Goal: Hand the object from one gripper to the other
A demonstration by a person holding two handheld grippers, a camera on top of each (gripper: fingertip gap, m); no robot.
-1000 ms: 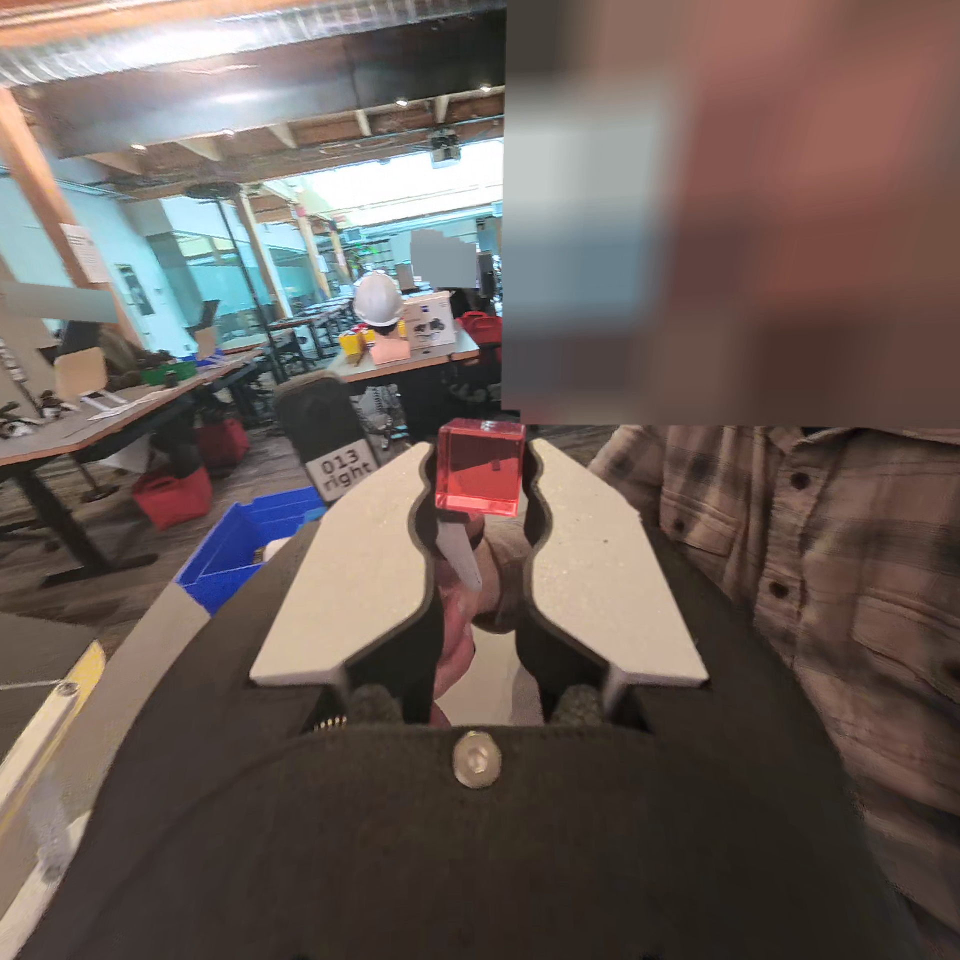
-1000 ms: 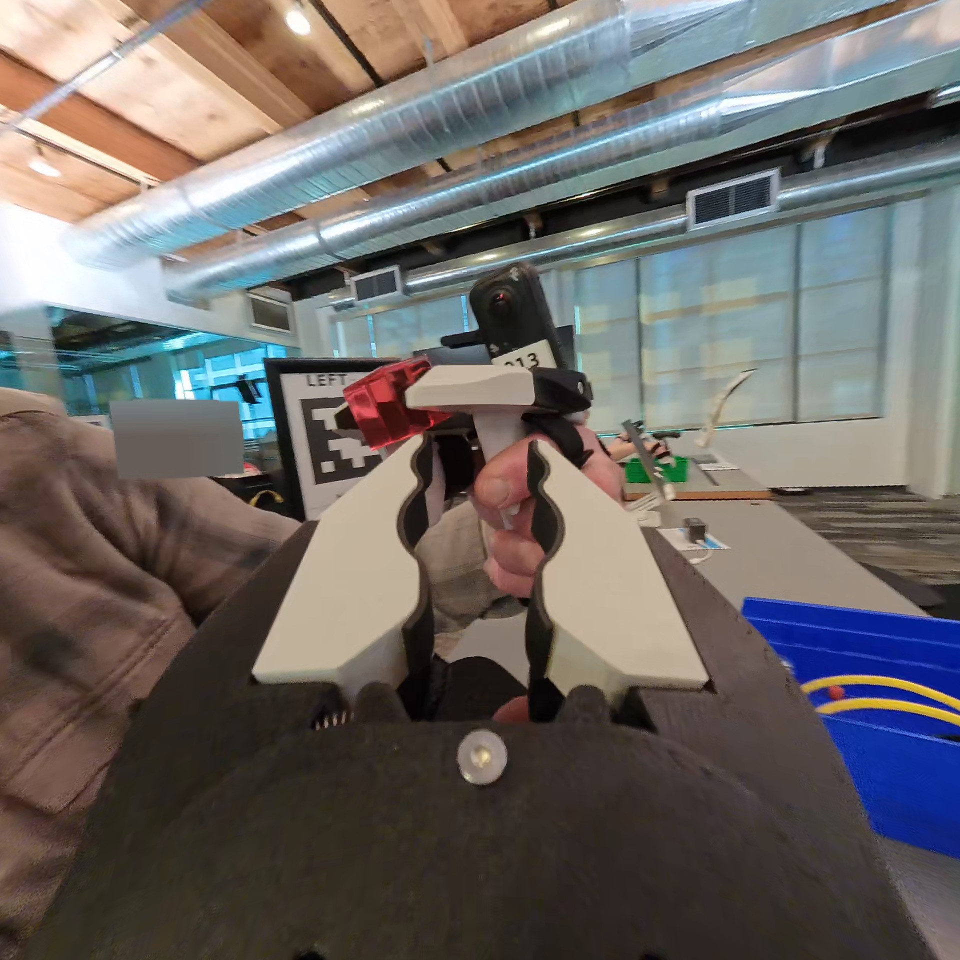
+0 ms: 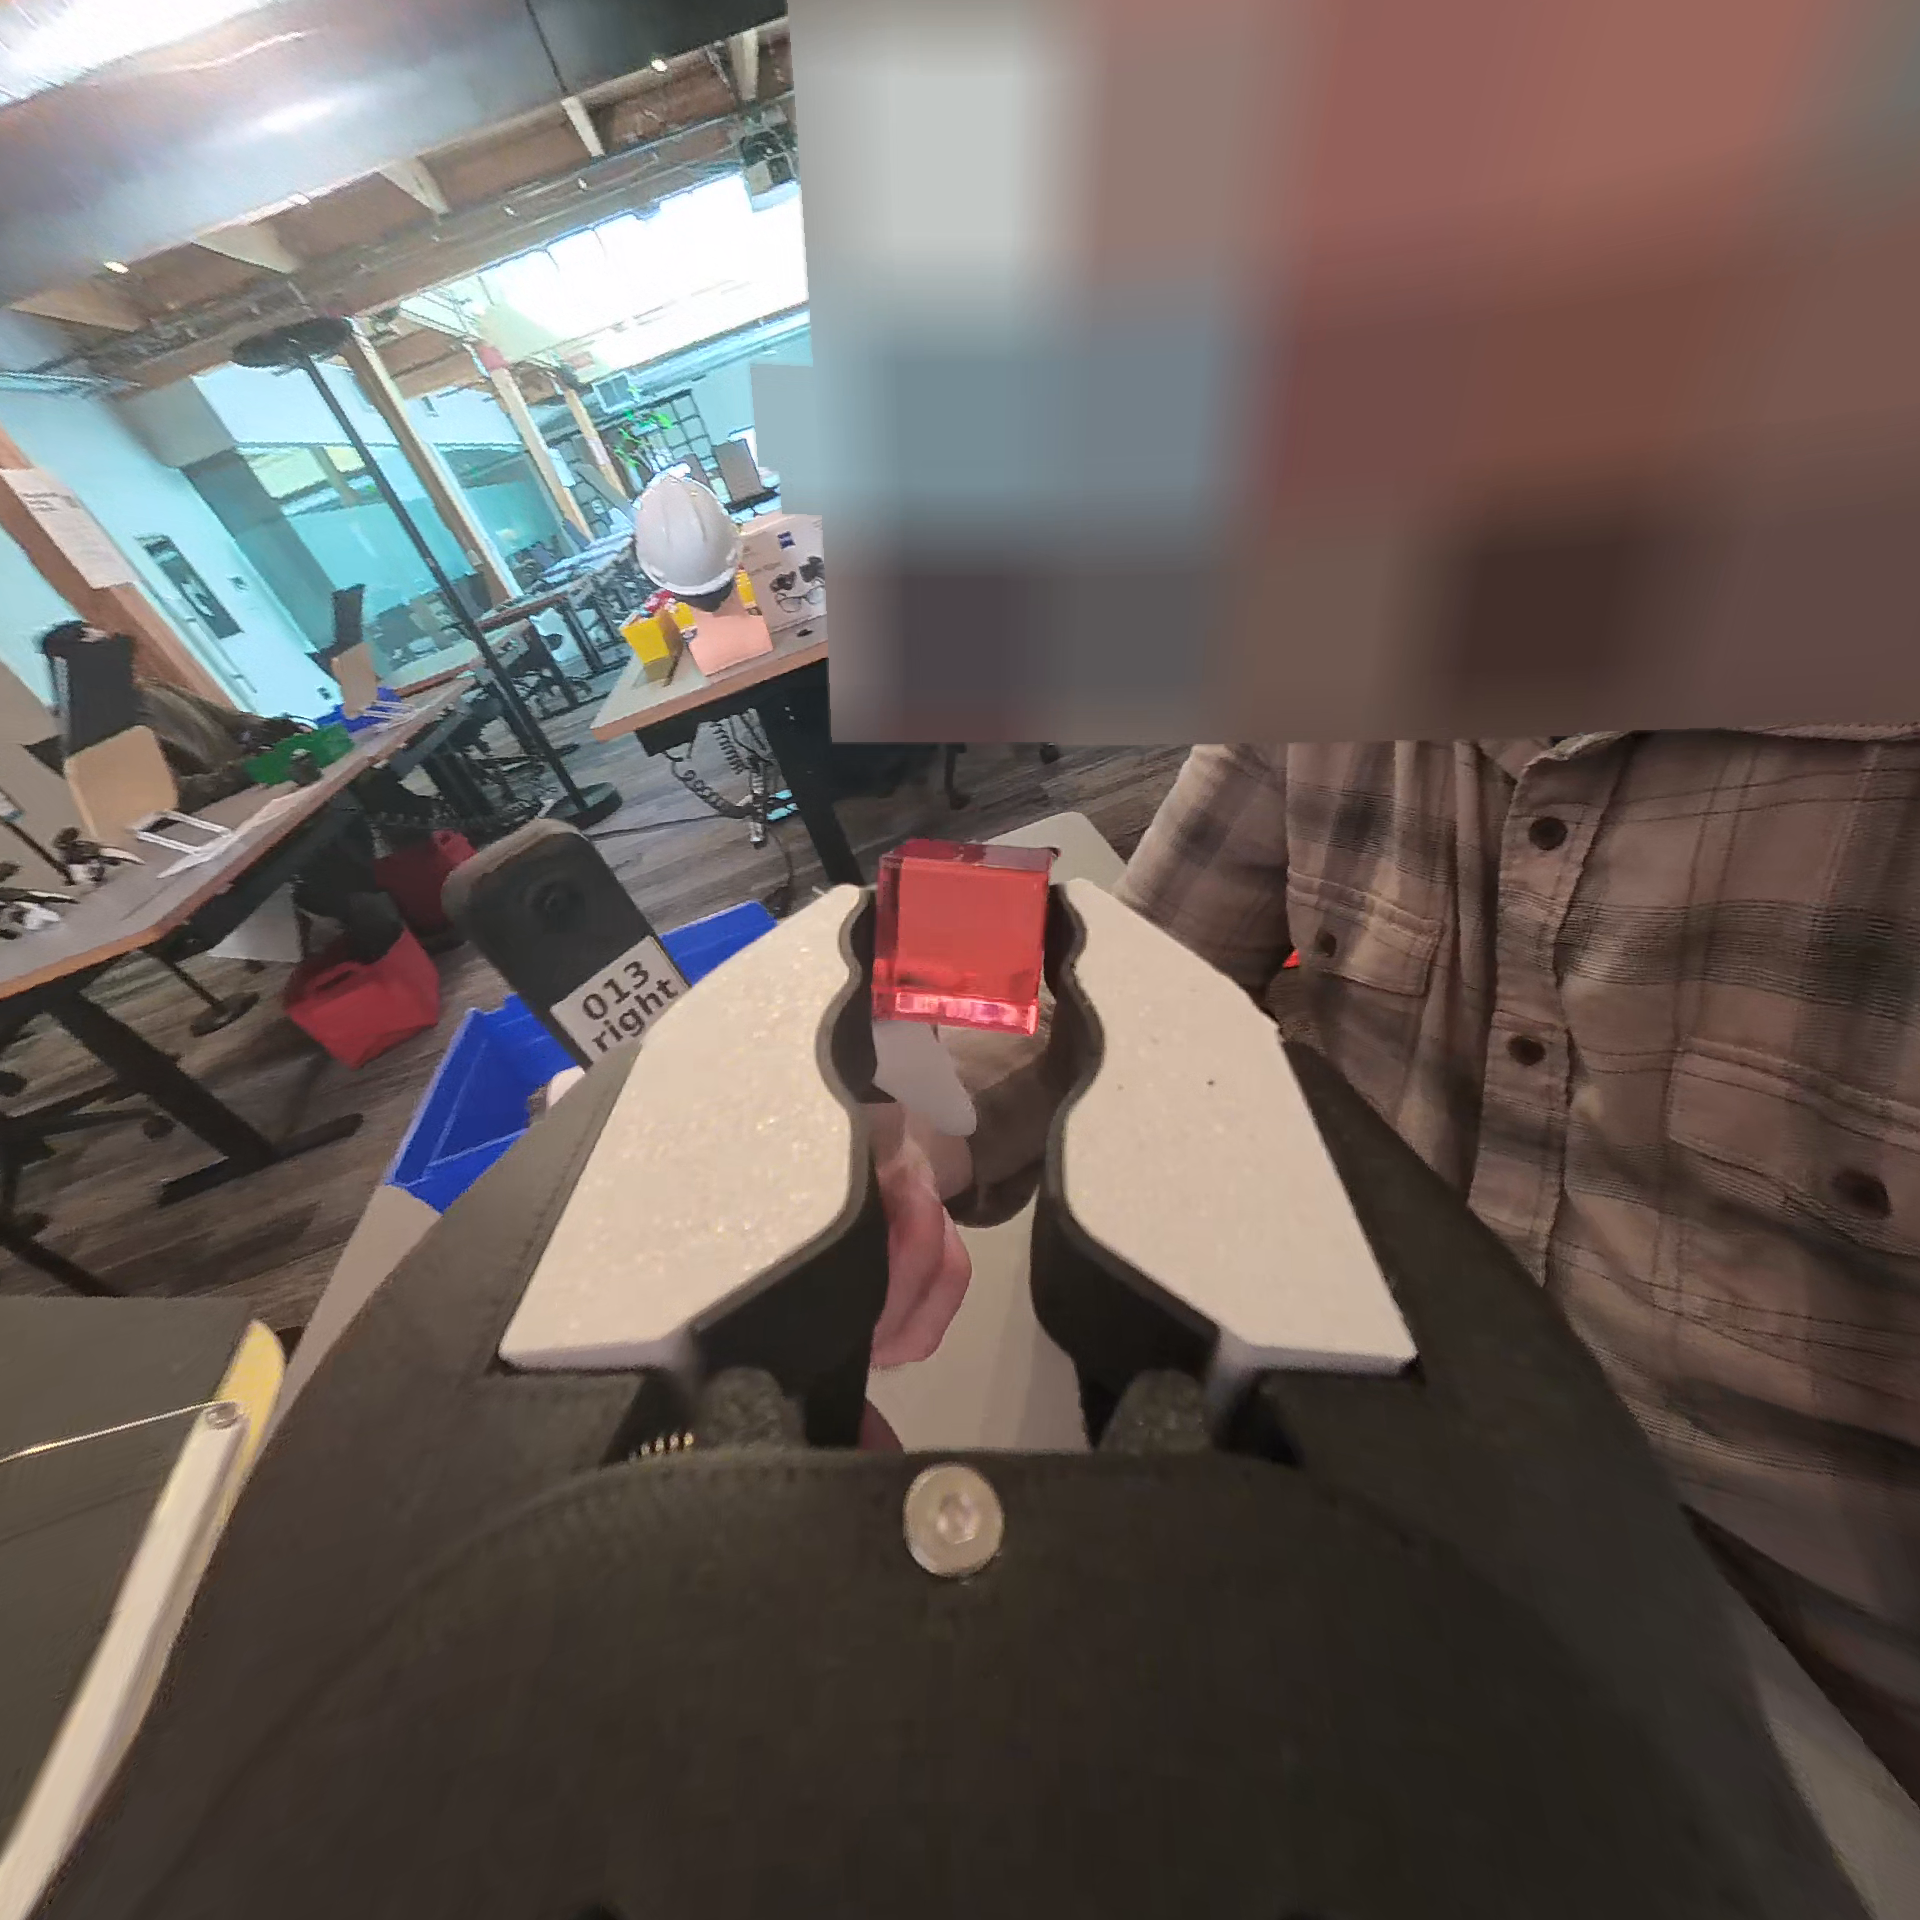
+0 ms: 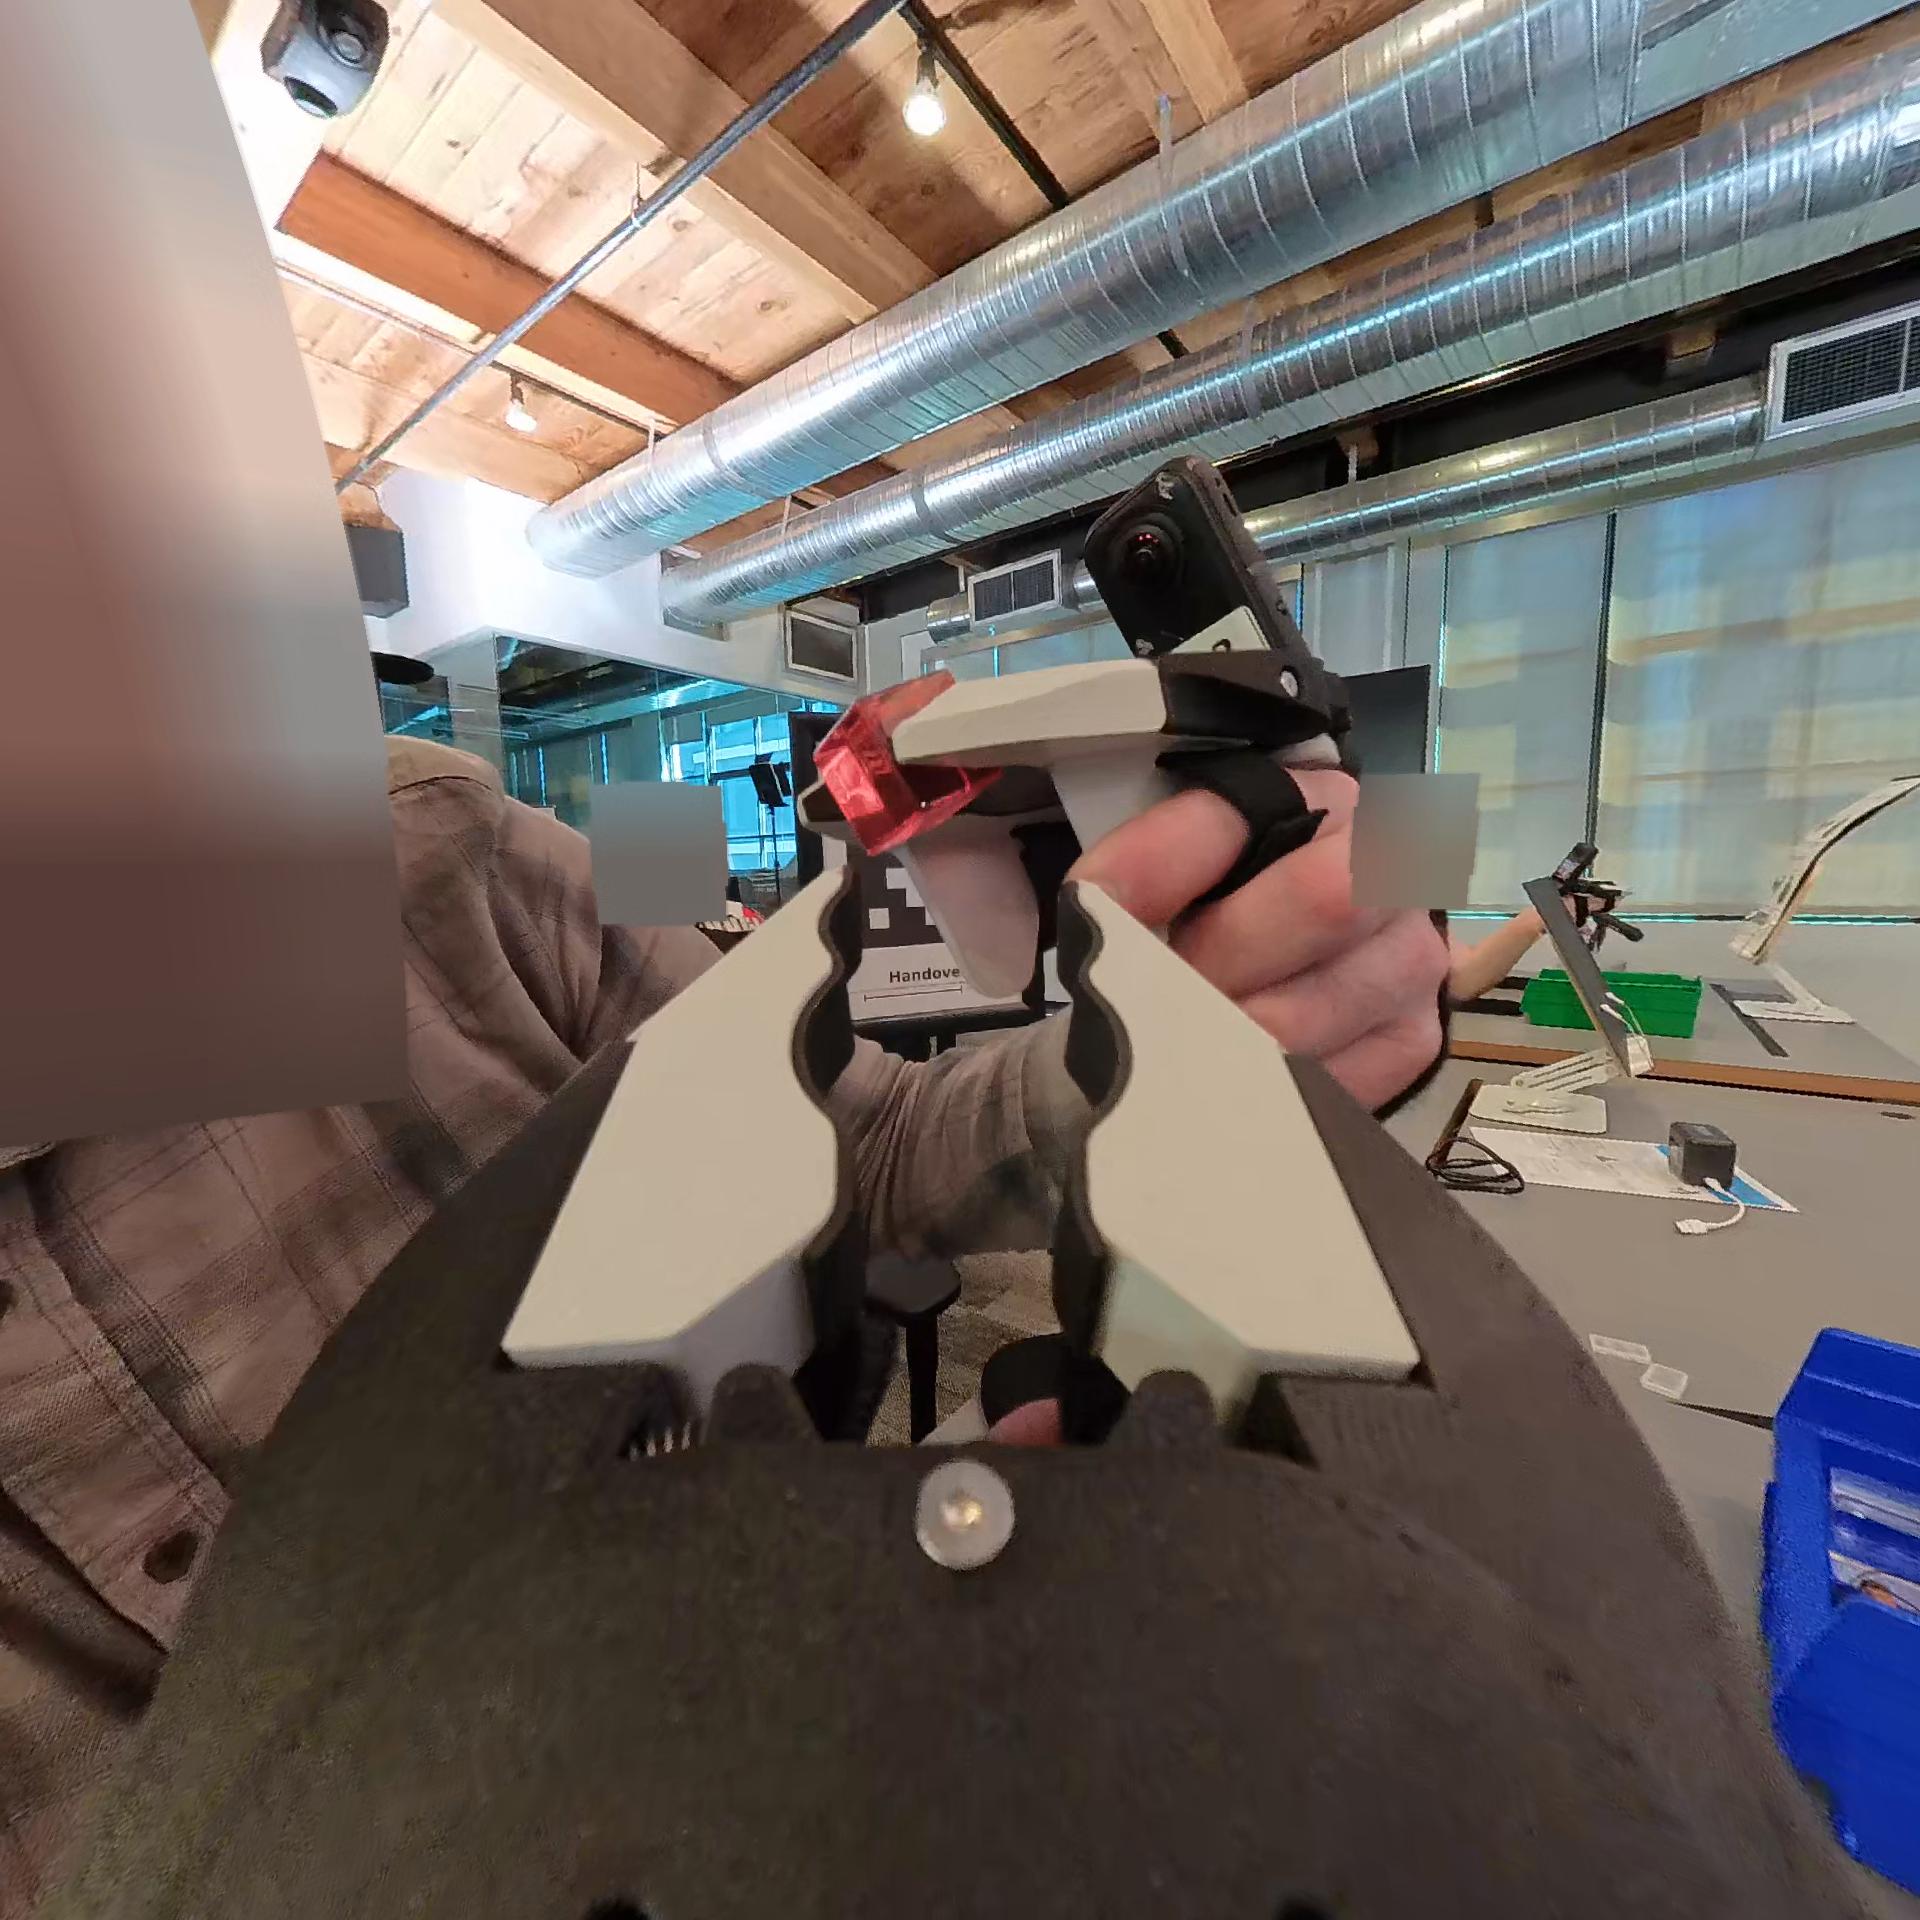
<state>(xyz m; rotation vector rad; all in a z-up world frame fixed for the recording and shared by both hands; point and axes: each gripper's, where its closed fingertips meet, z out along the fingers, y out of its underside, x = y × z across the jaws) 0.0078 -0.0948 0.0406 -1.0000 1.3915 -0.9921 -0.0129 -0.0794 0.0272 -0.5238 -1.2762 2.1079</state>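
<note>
While the translucent red cube [image 3: 958, 951] sits pinched between the tips of the left gripper [image 3: 958, 935], its side faces press against the dark wavy inner edges of both pale fingers [image 3: 717, 1122], so these tongs are clamped on the cube. Seen from the right wrist view, the same cube [image 4: 883, 784] juts from the far gripper's tip at about eleven o'clock from the right gripper [image 4: 956, 925], held up in the air and apart from it. The right gripper's tongs stand parted with a moderate gap and hold nothing; the cube is above and beyond their tips, not between them. A hand [image 4: 1278, 935] wraps the left gripper's handle at about two o'clock from the right tips, with a black camera [image 4: 1174, 561] mounted on top. In the left wrist view another black camera with a white label [image 3: 566, 935] rises at nine o'clock from the cube, and a blue bin [image 3: 488, 1091] lies below it at about eight o'clock. A person in a plaid shirt [image 3: 1558, 1039] fills the three o'clock side. At eleven o'clock, farther off, a white hard hat [image 3: 686, 535] rests on a desk [image 3: 717, 686]. In the right wrist view a grey table [image 4: 1662, 1247] spreads at four o'clock, with a green bin [image 4: 1610, 1003] at three o'clock and silver ducts [image 4: 1143, 312] overhead at twelve.
</note>
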